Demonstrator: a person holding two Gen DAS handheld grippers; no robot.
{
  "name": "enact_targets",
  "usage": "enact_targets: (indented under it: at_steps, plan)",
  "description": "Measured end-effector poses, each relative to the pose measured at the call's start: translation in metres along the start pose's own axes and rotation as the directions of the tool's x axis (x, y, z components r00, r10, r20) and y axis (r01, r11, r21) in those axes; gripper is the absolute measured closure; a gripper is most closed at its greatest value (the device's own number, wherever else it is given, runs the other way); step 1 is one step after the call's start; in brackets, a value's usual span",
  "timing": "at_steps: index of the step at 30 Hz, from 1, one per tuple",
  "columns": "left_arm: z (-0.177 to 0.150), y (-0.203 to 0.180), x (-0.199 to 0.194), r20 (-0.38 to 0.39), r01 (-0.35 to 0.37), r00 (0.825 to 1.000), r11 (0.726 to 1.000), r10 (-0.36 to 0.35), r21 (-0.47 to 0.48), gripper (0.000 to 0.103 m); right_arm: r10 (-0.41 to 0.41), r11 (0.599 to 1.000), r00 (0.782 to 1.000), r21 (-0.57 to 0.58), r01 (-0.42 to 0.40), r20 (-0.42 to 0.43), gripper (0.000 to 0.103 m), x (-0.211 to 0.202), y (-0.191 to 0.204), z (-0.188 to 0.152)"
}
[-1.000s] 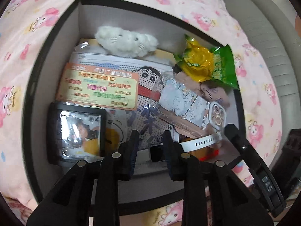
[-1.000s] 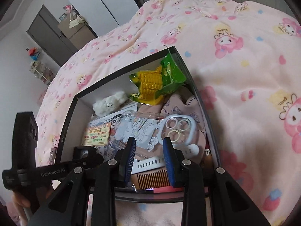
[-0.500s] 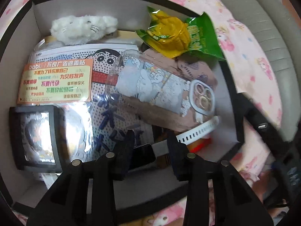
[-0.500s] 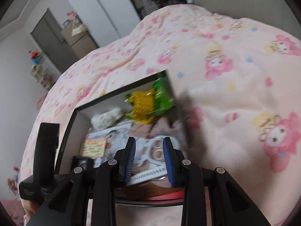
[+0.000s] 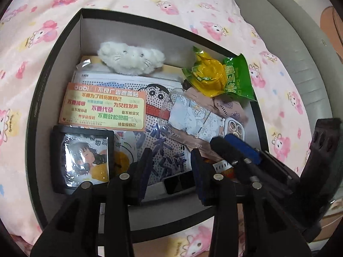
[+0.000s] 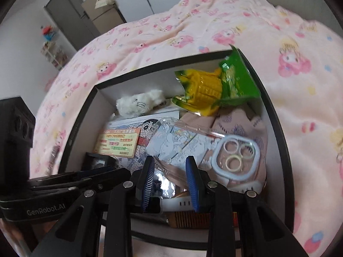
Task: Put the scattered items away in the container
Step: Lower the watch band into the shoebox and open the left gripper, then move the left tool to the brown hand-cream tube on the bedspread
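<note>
Both sets of jaws gape empty over the box (image 5: 64, 42). Left gripper (image 5: 170, 167), just opened, released nothing visible. Right gripper (image 6: 170, 182) hovers above the white watch strap (image 6: 182, 203): light, bendy, slippery — pinch across its band.

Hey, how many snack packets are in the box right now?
1: a yellow-and-green corn snack packet leaning in the box's far right corner. Others could be hidden beneath the pile.

The left gripper (image 5: 170, 167) has drawn back from the box (image 5: 64, 34) since half a second ago, so the whole rim shows again; its jaws have just been opening, with nothing pressed between them; the right gripper (image 6: 170, 182) has swung back over the box, its fingers now crossing the lower right corner in the left wrist view, above the white strap (image 6: 182, 203).
</note>
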State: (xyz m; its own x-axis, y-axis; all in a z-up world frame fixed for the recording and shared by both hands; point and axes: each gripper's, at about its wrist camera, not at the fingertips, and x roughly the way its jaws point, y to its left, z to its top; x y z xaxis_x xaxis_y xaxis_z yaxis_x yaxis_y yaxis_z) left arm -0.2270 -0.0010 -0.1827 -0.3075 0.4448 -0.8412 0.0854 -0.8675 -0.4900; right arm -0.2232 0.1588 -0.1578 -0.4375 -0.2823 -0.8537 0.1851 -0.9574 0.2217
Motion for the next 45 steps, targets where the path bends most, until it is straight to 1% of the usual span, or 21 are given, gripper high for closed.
enact_targets:
  at_steps: [1,2,3,4,5,7,10,12,14,16,18,19,21,24,29,34,35,37,39,42,45]
  plan:
    - [-0.002,0.001,0.001,-0.01,0.006,1.0,1.0,-0.006,-0.001,0.067,-0.017,1.0,1.0,-0.002,0.017,-0.025,0.076,0.004,-0.001,-0.002]
    - [-0.007,0.0,-0.006,-0.011,0.01,1.0,1.0,-0.01,-0.001,0.067,-0.007,1.0,0.998,0.02,0.009,-0.061,0.074,0.008,-0.005,-0.005]
    - [-0.009,0.0,-0.005,-0.014,0.013,1.0,1.0,-0.013,0.0,0.067,0.042,0.997,0.997,0.064,-0.037,-0.068,0.073,0.008,-0.011,-0.007]
    - [-0.01,0.0,-0.005,-0.015,0.013,1.0,1.0,-0.013,-0.002,0.067,0.075,0.994,0.994,0.09,-0.068,-0.075,0.068,0.007,-0.015,-0.008]
    - [-0.012,0.002,-0.006,-0.014,0.018,1.0,1.0,-0.018,-0.007,0.067,0.1,0.991,0.992,0.101,-0.091,-0.083,0.067,0.004,-0.017,-0.008]
    - [-0.014,0.003,-0.006,-0.019,0.014,1.0,1.0,-0.014,-0.01,0.066,0.102,0.992,0.99,0.084,-0.094,-0.096,0.066,0.001,-0.016,-0.01]
    - [-0.019,-0.001,-0.014,0.005,0.005,1.0,1.0,-0.005,0.012,0.066,0.058,0.998,0.995,0.027,-0.056,-0.085,0.066,-0.006,-0.009,-0.017]
    - [-0.023,-0.007,-0.02,0.021,0.002,1.0,1.0,-0.003,0.029,0.066,0.004,1.0,1.0,0.018,-0.004,-0.03,0.066,-0.023,-0.005,-0.021]
    - [-0.029,-0.015,-0.029,0.044,0.011,0.999,0.999,-0.013,0.048,0.064,-0.004,1.0,0.998,0.001,0.004,0.059,0.066,-0.048,0.001,-0.022]
    - [-0.038,-0.024,-0.041,0.064,0.02,0.998,0.997,-0.025,0.073,0.064,-0.04,0.999,0.986,-0.025,0.044,0.165,0.065,-0.079,0.013,-0.028]
    - [-0.049,-0.033,-0.059,0.092,0.014,0.995,0.995,-0.024,0.103,0.064,-0.077,0.996,0.972,-0.019,0.084,0.224,0.063,-0.102,0.021,-0.036]
    - [-0.053,-0.036,-0.067,0.107,0.008,0.994,0.993,-0.021,0.117,0.064,-0.076,0.996,0.969,-0.017,0.082,0.234,0.063,-0.108,0.024,-0.038]
    - [-0.065,-0.042,-0.09,0.149,-0.013,0.989,0.99,-0.009,0.141,0.063,-0.05,0.998,0.968,-0.011,0.055,0.245,0.063,-0.122,0.029,-0.047]
    - [-0.081,-0.048,-0.118,0.192,-0.033,0.981,0.984,-0.001,0.173,0.063,-0.009,1.0,0.965,-0.003,0.01,0.263,0.063,-0.143,0.036,-0.058]
    - [-0.102,-0.053,-0.153,0.243,-0.076,0.97,0.973,0.022,0.216,0.063,0.029,1.0,0.954,-0.016,-0.026,0.297,0.062,-0.168,0.058,-0.073]
    - [-0.122,-0.047,-0.18,0.274,-0.102,0.961,0.966,0.034,0.237,0.063,0.067,0.998,0.947,-0.039,-0.057,0.313,0.062,-0.186,0.081,-0.09]
    - [-0.127,-0.044,-0.185,0.285,-0.119,0.957,0.962,0.046,0.245,0.063,0.091,0.995,0.947,-0.061,-0.076,0.307,0.062,-0.187,0.084,-0.092]
    - [-0.135,-0.037,-0.192,0.304,-0.139,0.951,0.96,0.061,0.243,0.063,0.112,0.993,0.952,-0.07,-0.096,0.285,0.062,-0.186,0.092,-0.098]
    - [-0.14,-0.024,-0.199,0.311,-0.142,0.948,0.965,0.069,0.22,0.063,0.129,0.99,0.957,-0.085,-0.11,0.262,0.062,-0.183,0.104,-0.102]
    - [-0.144,0.002,-0.211,0.309,-0.129,0.948,0.976,0.07,0.174,0.063,0.144,0.985,0.96,-0.128,-0.115,0.242,0.062,-0.179,0.127,-0.107]
    - [-0.15,0.029,-0.227,0.332,-0.155,0.938,0.978,0.102,0.137,0.063,0.189,0.973,0.96,-0.173,-0.154,0.207,0.063,-0.17,0.155,-0.108]
